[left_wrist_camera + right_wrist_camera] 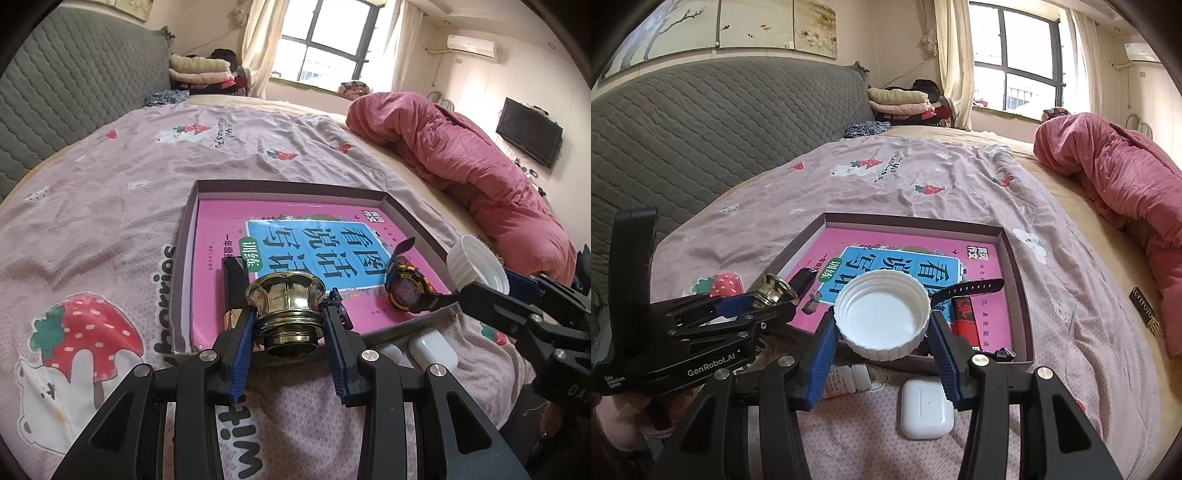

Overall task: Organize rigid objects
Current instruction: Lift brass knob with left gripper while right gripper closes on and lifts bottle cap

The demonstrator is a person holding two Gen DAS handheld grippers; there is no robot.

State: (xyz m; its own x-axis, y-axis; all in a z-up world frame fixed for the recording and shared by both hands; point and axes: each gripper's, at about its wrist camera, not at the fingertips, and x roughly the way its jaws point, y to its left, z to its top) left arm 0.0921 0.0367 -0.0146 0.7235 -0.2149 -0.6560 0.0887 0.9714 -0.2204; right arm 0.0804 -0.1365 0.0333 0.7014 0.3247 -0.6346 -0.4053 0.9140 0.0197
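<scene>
While the left gripper (290,325) clamped a slick brass knob (286,295), right jaws pinched a light, stiff white cap (882,314) across its ribbed rim.

My left gripper (291,321) is a matte black frame with triangular cut-outs in its two arms, round silver screw heads at the pivots, and ribbed blue pads (242,354) lining the inner faces of both fingers. My right gripper (882,325) is built the same way, black with silver screws and blue ribbed pads (822,363). Seen side-on from the right gripper, the left one's black body carries white "GenRobot.AI" lettering and a smaller white label behind it.
</scene>
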